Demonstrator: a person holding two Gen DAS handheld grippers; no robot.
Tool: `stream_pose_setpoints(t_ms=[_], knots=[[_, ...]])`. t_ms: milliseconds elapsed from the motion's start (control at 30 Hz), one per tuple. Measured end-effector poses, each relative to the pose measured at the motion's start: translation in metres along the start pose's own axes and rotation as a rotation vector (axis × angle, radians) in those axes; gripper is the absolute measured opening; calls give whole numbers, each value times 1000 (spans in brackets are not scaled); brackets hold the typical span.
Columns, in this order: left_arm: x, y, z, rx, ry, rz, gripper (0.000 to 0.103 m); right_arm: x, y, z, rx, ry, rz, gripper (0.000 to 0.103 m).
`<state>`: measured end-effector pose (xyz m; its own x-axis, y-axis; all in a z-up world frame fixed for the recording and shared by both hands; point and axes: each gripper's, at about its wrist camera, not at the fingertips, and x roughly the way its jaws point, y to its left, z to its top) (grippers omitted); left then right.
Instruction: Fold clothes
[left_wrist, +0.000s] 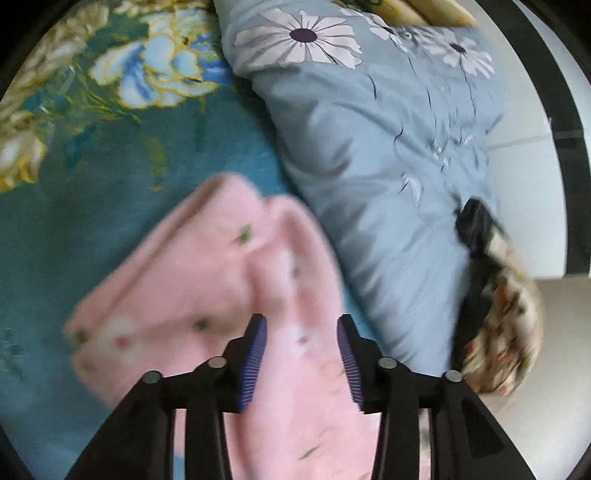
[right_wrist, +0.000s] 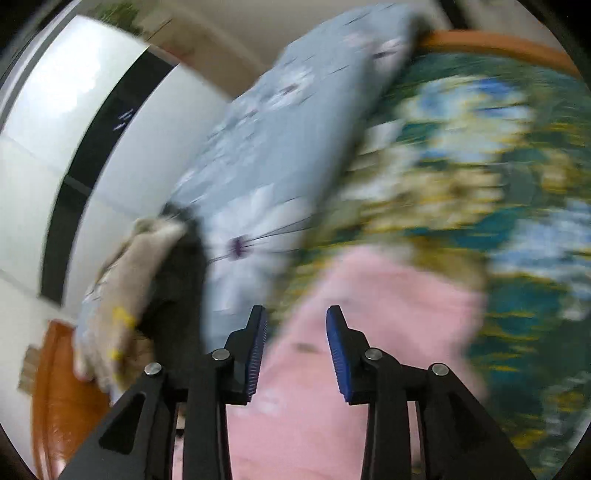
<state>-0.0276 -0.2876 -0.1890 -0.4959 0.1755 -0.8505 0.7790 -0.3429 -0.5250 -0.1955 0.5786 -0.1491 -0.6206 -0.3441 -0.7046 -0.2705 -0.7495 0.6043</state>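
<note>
Here the left gripper (left_wrist: 302, 323) and right gripper (right_wrist: 297, 314) both hover, jaws apart, over a pink garment (left_wrist: 207, 295) beside a grey-blue quilt (left_wrist: 369, 147) on the bedsheet (left_wrist: 110, 206).

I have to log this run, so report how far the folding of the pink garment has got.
Done: the pink garment already looks doubled over in layers on the teal floral bedsheet, though blur hides how neat it is.
In hand: nothing. The left gripper and right gripper both have jaws apart over the pink cloth.
Left: tightening the fold; the patterned clothes beside the grey-blue quilt look unfolded.
</note>
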Motion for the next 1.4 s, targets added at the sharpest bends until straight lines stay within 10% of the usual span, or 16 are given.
stream_pose_setpoints(t_ms=[433, 500, 833, 1067, 1233, 1400], knots=[[-1, 9, -37, 89, 87, 67, 49, 26, -81, -49, 314, 42, 85, 37], [1, 3, -40, 108, 95, 73, 49, 22, -81, -50, 343, 20, 65, 12], [17, -24, -62, 207, 144, 75, 49, -47, 28, 25, 1, -153, 206, 7], [19, -22, -68, 211, 167, 118, 49, 25, -39, 14, 87, 27, -42, 8], [6, -10, -64, 191, 134, 168, 49, 27, -64, -3, 141, 26, -41, 15], [-20, 30, -55, 56, 62, 179, 49, 34, -75, -10, 167, 48, -50, 44]])
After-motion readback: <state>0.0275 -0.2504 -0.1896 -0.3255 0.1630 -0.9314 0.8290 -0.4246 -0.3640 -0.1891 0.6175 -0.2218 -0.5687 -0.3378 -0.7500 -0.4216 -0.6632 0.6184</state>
